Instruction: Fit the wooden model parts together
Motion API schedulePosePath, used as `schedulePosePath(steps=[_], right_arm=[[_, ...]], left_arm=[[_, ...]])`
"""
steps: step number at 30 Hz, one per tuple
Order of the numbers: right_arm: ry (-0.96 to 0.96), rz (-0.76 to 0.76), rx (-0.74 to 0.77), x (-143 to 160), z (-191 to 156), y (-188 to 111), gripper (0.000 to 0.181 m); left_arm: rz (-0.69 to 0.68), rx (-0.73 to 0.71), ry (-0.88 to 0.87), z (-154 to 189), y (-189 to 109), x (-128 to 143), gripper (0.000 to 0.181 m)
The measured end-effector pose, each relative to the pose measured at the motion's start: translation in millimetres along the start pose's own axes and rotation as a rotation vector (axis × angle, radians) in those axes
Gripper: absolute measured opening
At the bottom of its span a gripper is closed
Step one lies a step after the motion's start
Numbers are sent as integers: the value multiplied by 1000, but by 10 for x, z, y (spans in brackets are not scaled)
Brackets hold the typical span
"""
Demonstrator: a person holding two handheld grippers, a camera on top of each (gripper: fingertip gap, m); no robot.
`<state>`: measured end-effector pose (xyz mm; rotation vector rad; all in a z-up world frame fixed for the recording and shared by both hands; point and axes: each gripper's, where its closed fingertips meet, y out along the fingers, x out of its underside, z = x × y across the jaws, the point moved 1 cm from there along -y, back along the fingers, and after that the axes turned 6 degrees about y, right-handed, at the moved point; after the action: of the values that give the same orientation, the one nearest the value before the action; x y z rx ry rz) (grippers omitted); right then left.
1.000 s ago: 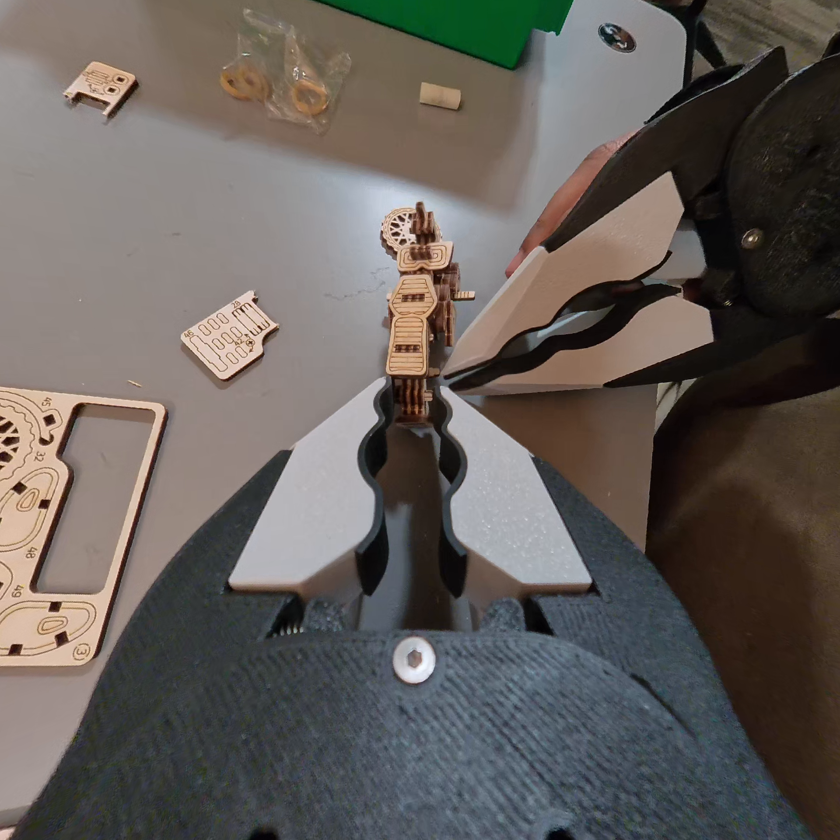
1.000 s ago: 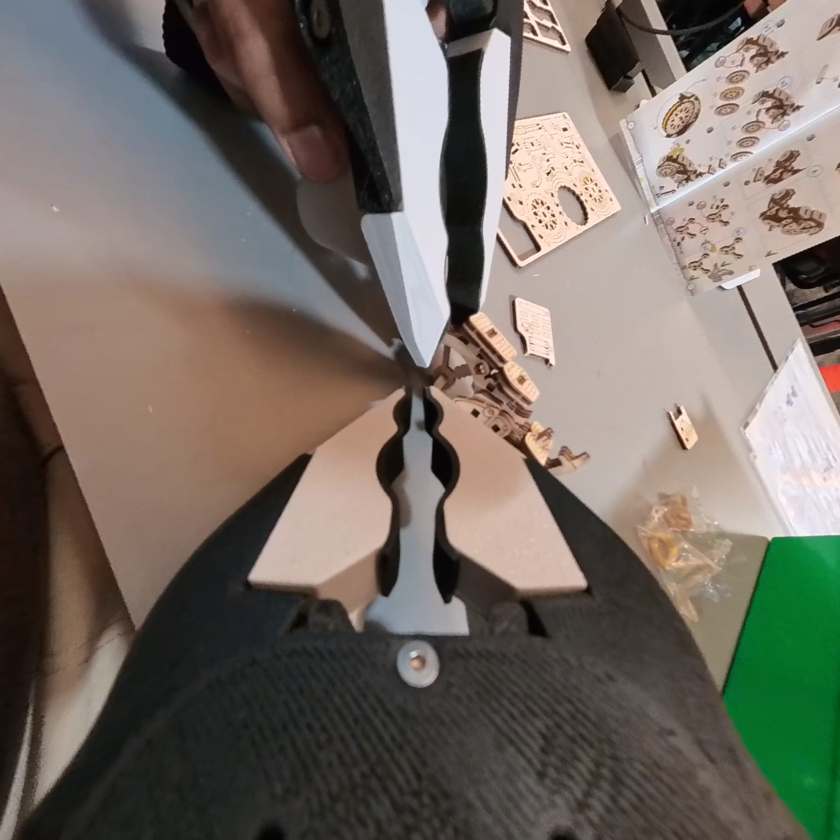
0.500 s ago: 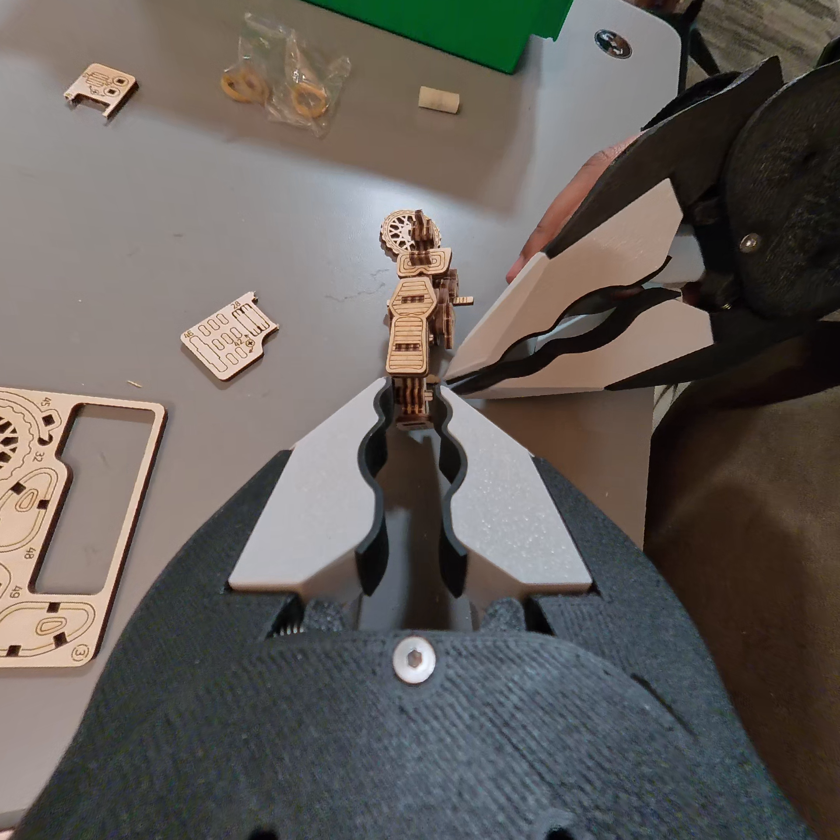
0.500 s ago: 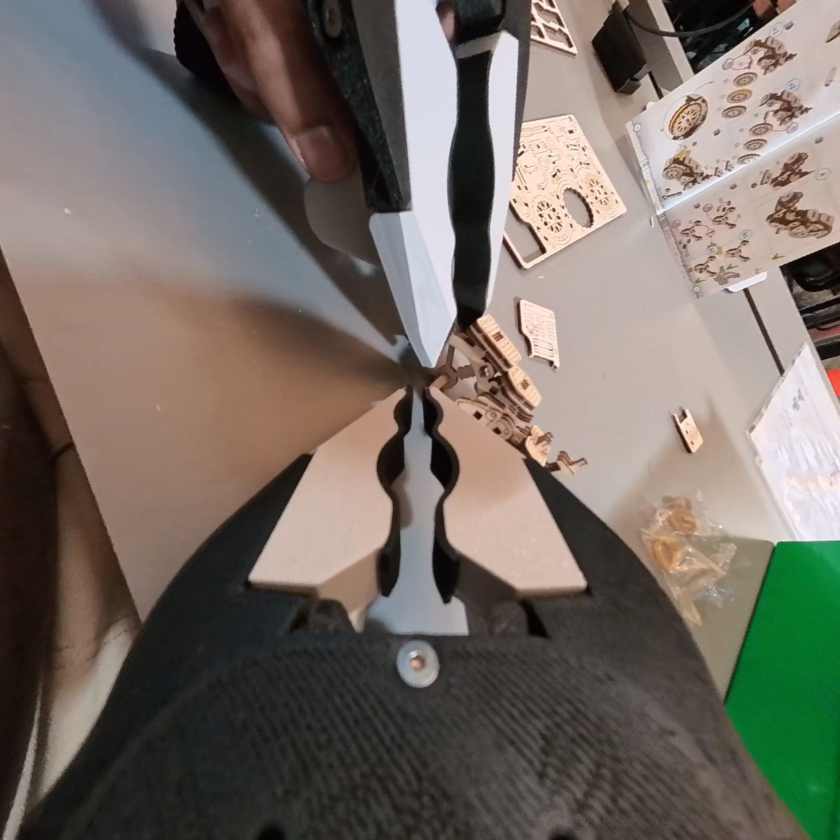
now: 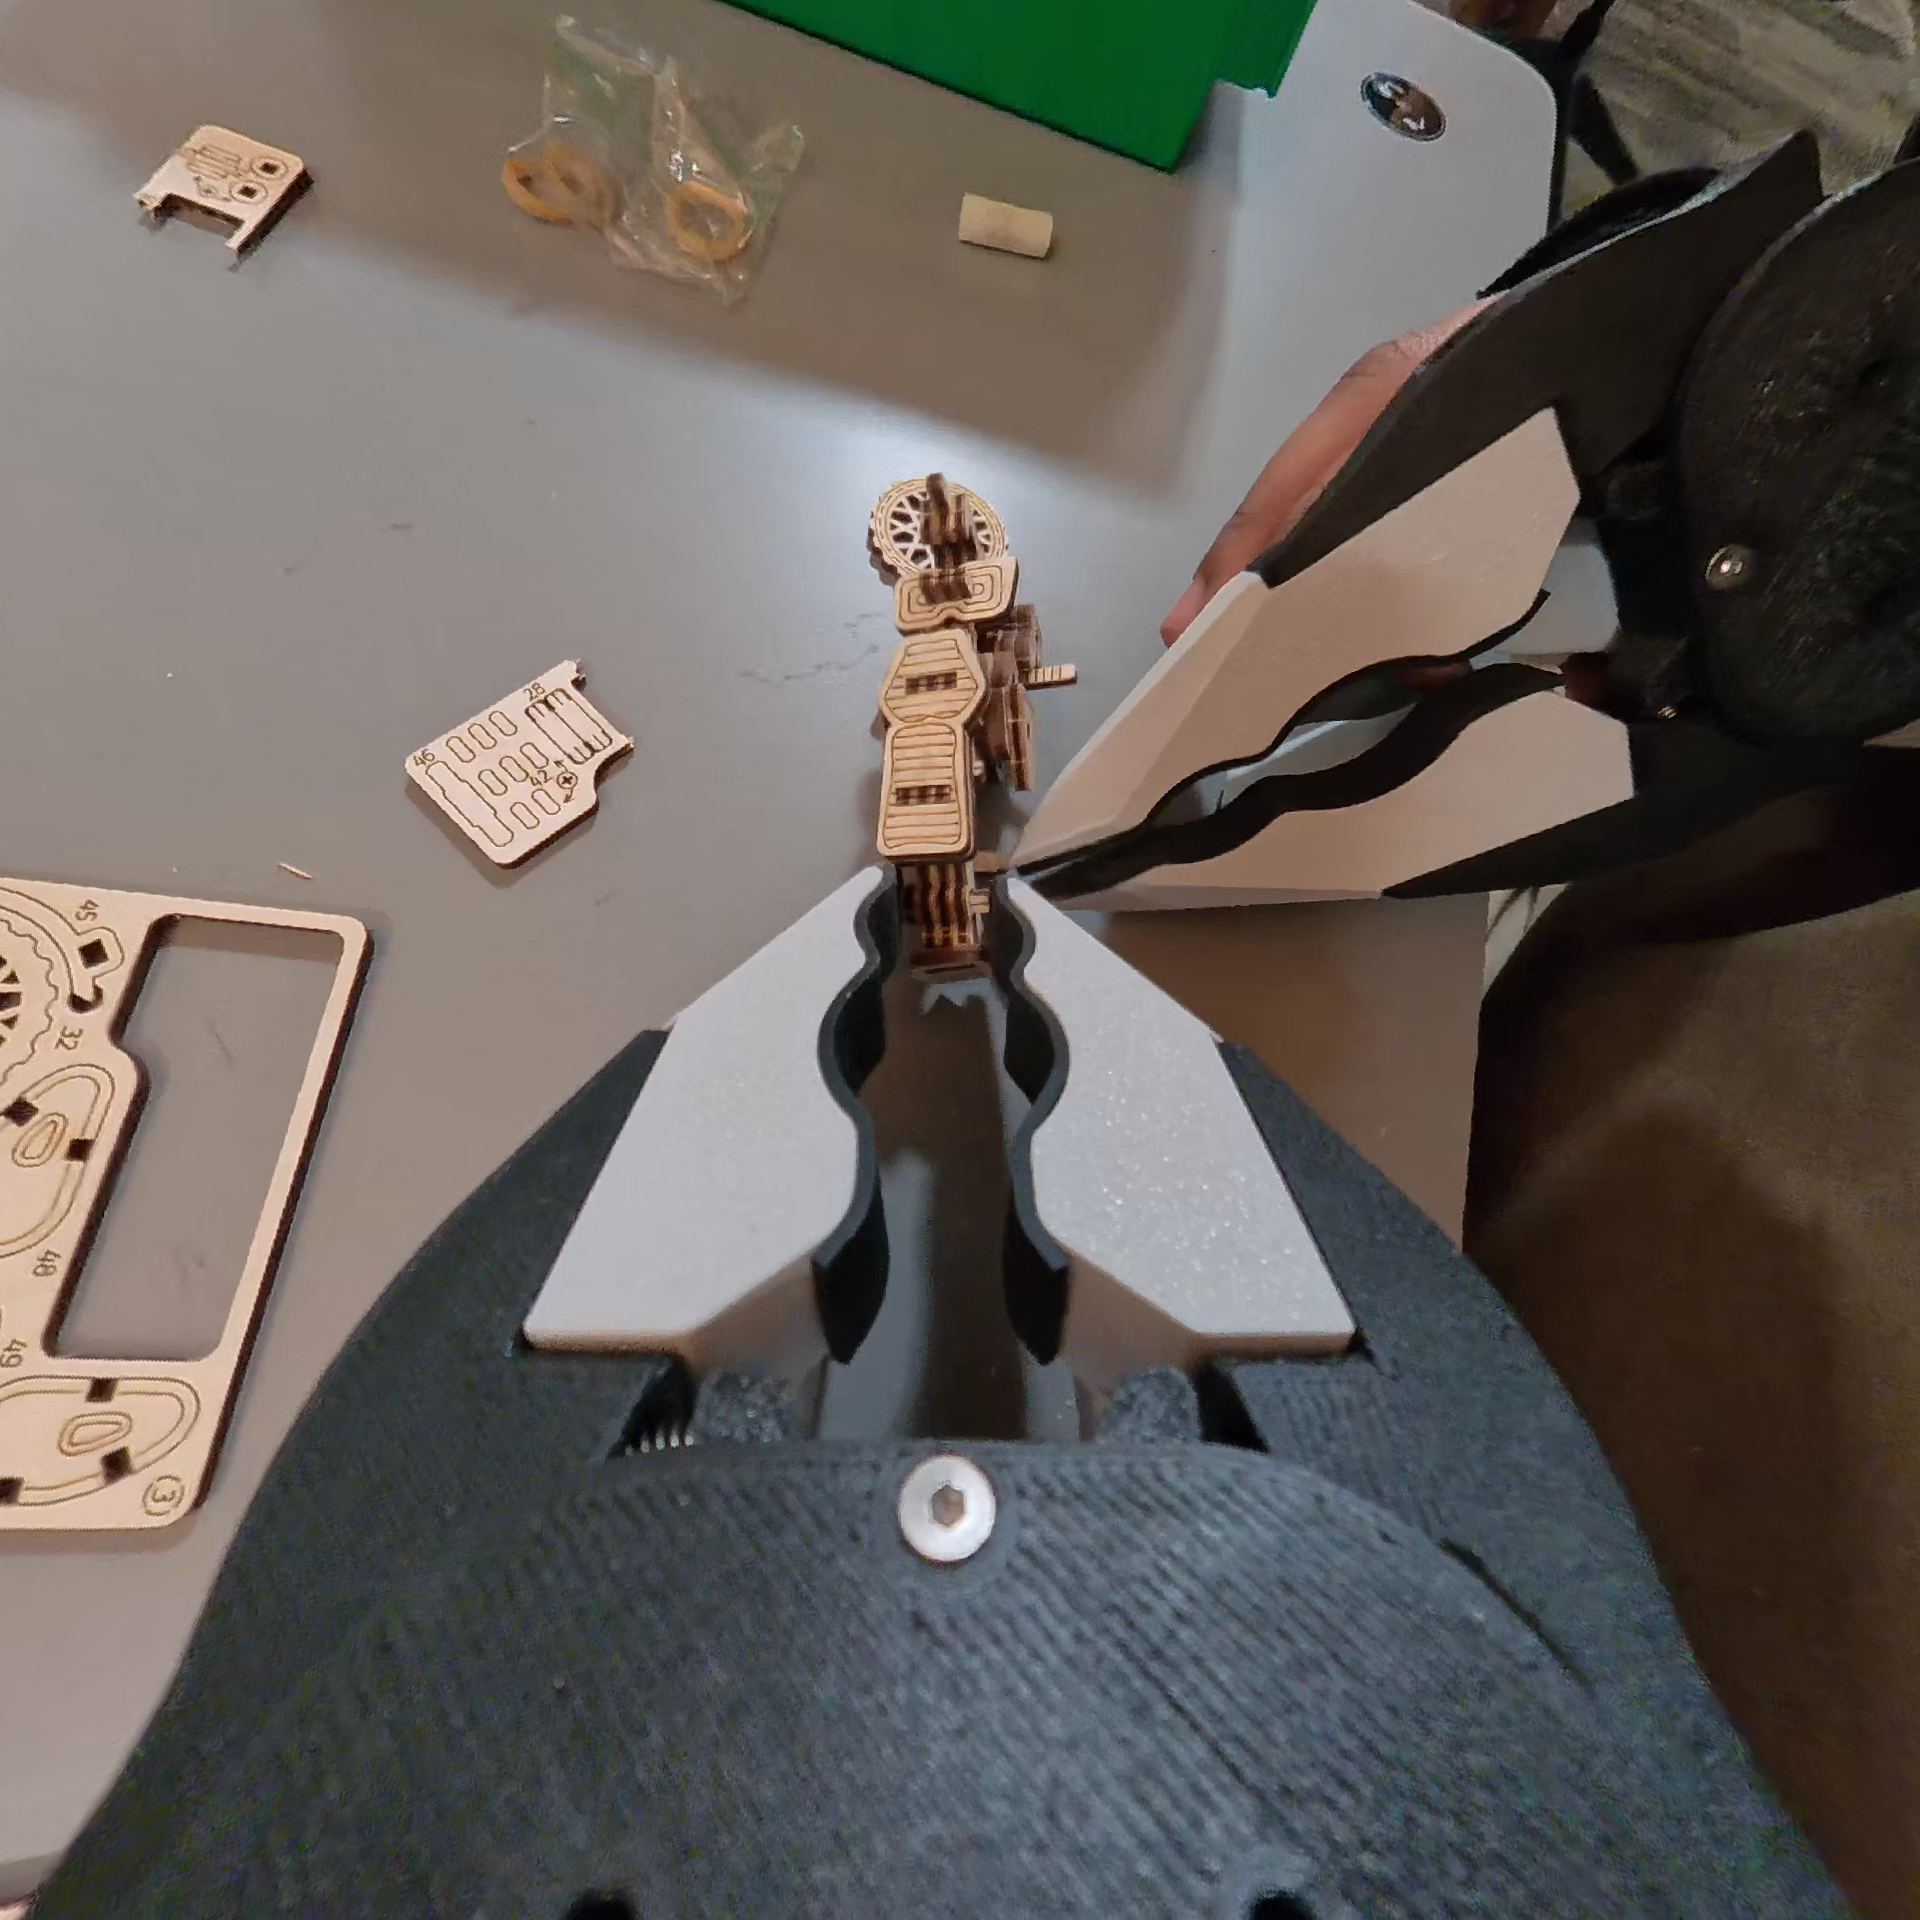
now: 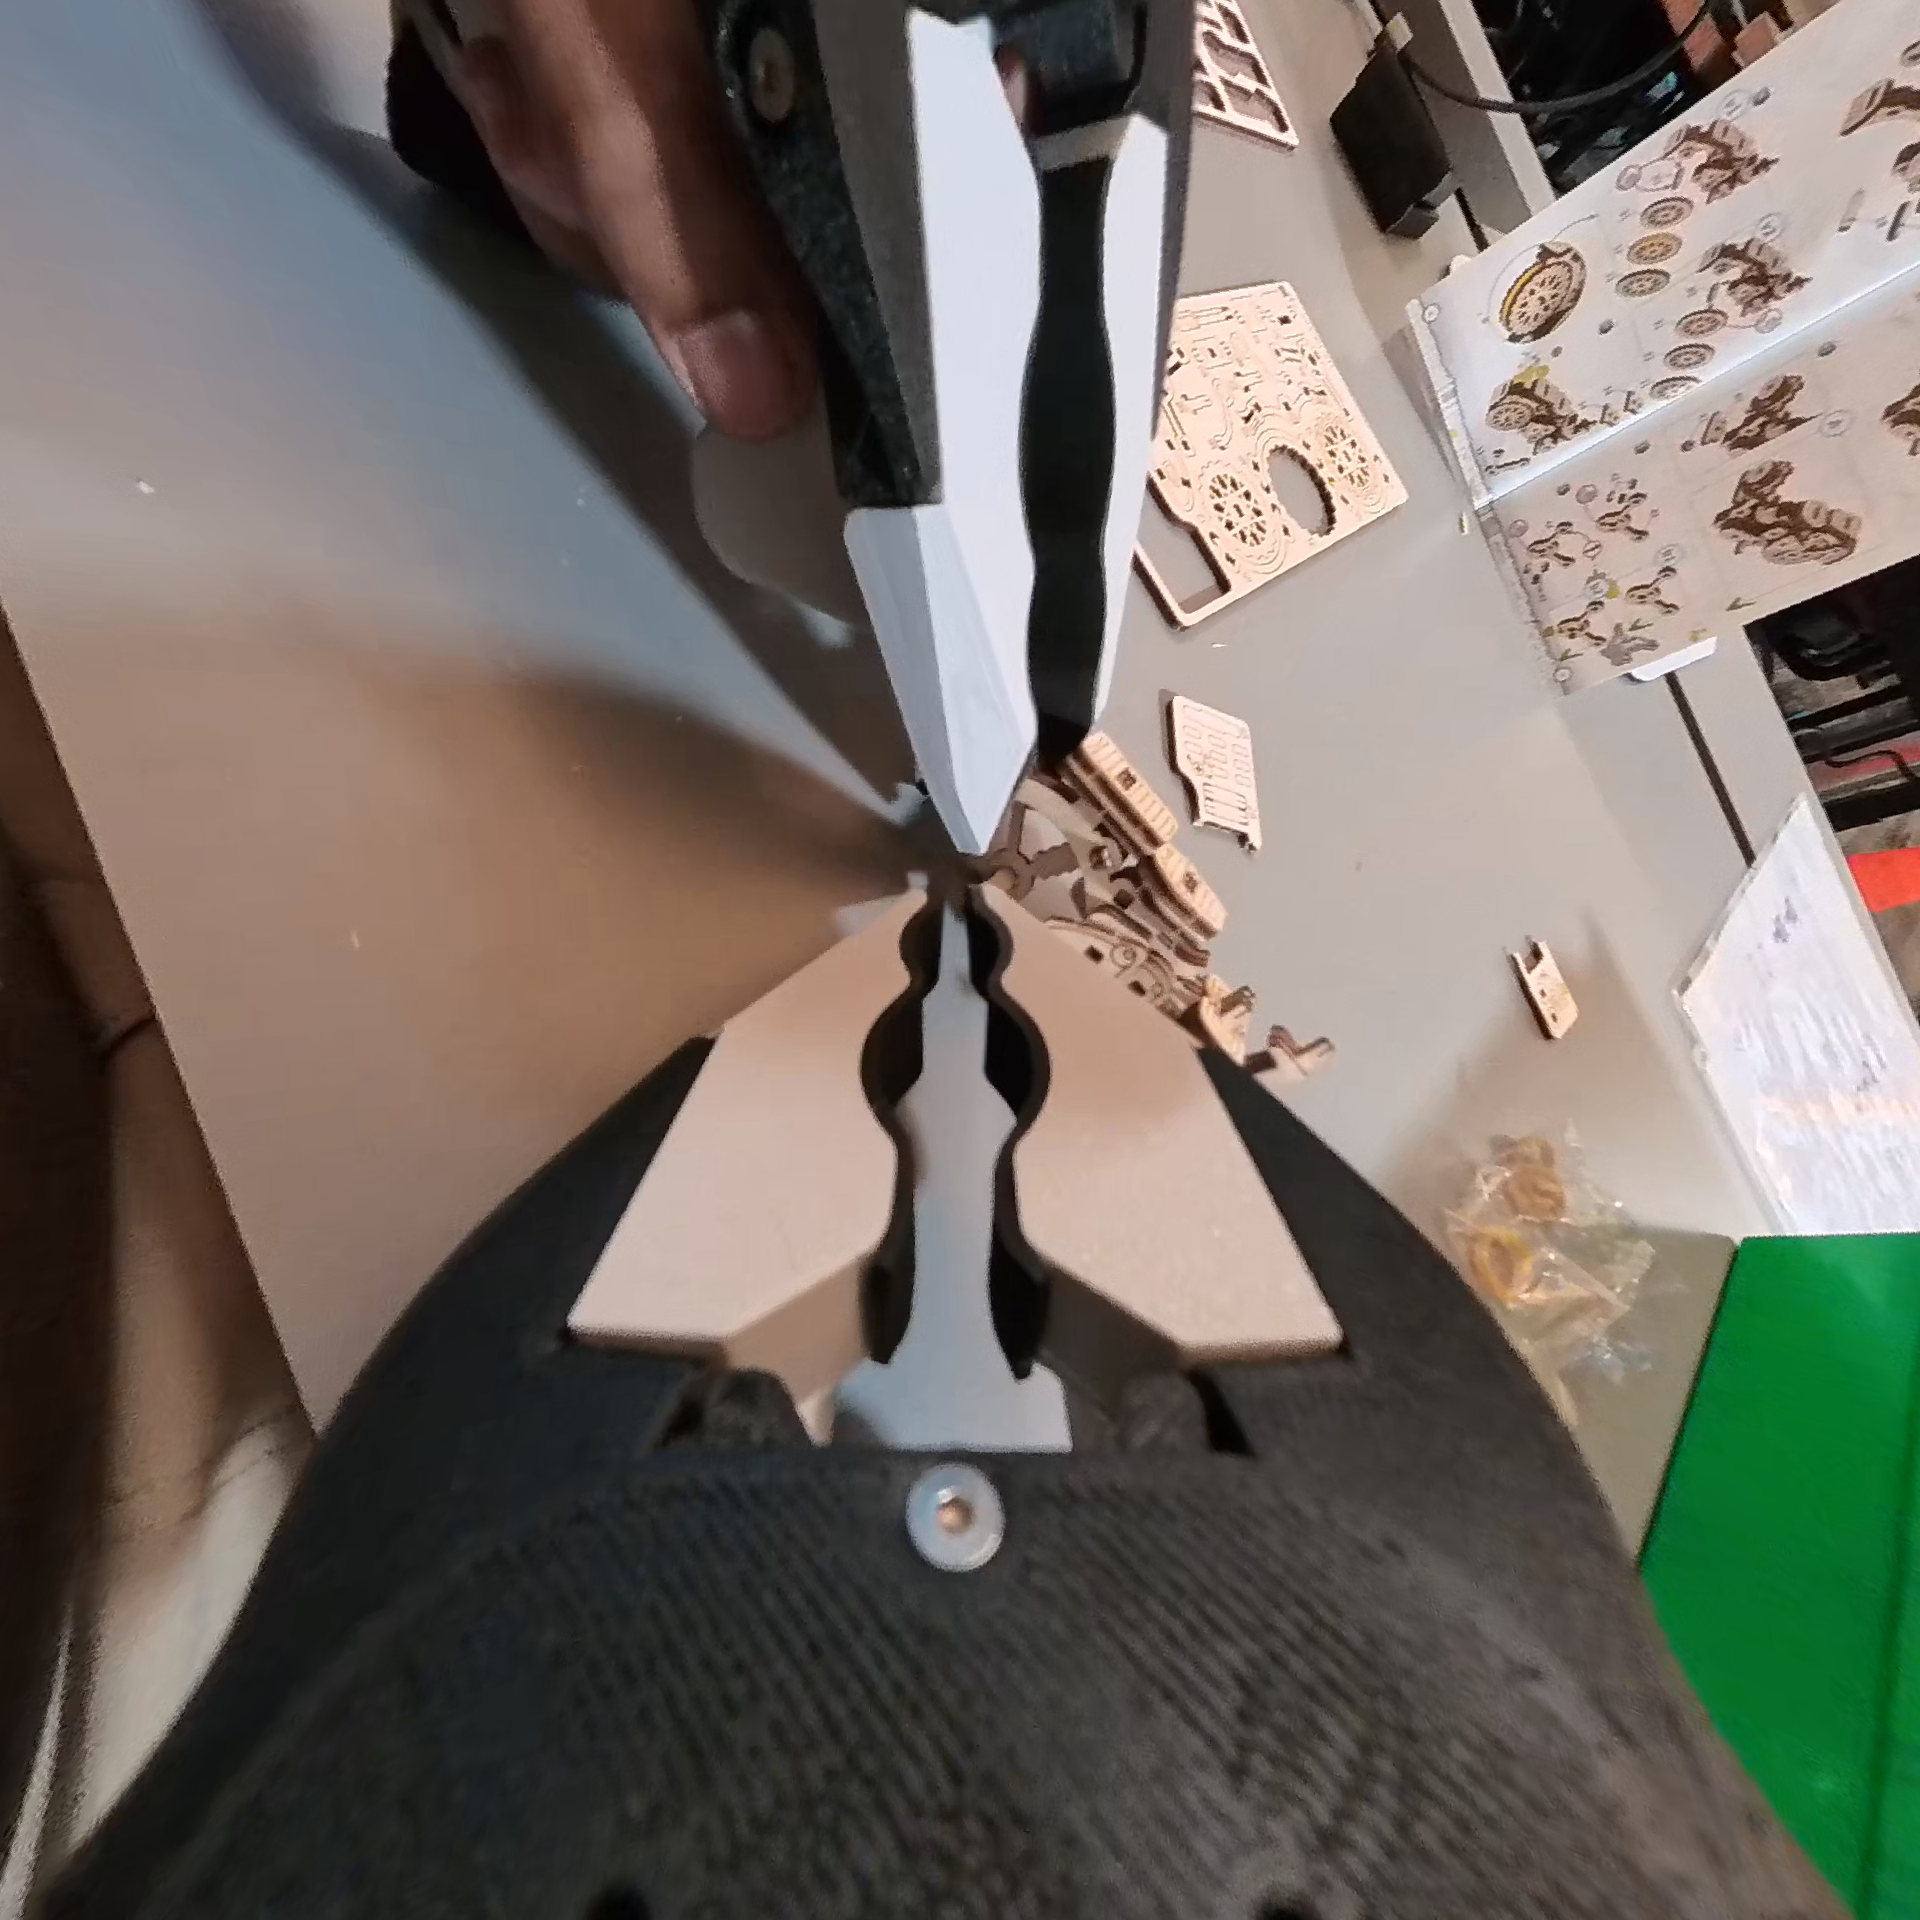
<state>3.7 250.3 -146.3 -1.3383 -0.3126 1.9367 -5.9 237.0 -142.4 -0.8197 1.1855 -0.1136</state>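
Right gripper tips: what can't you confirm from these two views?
- Right gripper: whether a small part sits between its nearly closed tips; too small in the left wrist view, blurred in the right wrist view.
- Wooden model: its rear end, hidden inside the left gripper.

Both wrist cameras close, looking down their fingers, sharing wooden model [image 5: 940,748], grey table [image 5: 312,468]

- Wooden model [image 5: 940,727]: pale laser-cut plywood, dark burnt edges, matt.
- Table [image 5: 364,499]: smooth grey, faint sheen.
- Left gripper [image 5: 940,904]: grey fingers [image 5: 748,1122] of grainy matt plastic, ridged black printed body, bright metal screw [image 5: 947,1507].
- Parts bag [image 5: 655,156]: clear, crinkled, glossy plastic.
- Instruction sheet [image 6: 1714,260]: printed paper.
- Green box [image 5: 1039,52]: smooth.
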Motion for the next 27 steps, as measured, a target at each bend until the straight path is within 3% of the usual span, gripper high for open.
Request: schedulePosePath(steps=[8,14,24,27], right_arm=[[16,-8,8,16,36,-18,4],[20,-13,-4,13,30,15,6],[-29,27,-21,-104,-17,49,3],[-3,37,-47,-126,-42,53,3]], left_arm=[[6,25,-99,-60,-31,33,25],[22,92,-171,-4,-72,57,16],[109,199,-451,-5,-175,41,15],[155,221,-527,-56,-229,17,28]])
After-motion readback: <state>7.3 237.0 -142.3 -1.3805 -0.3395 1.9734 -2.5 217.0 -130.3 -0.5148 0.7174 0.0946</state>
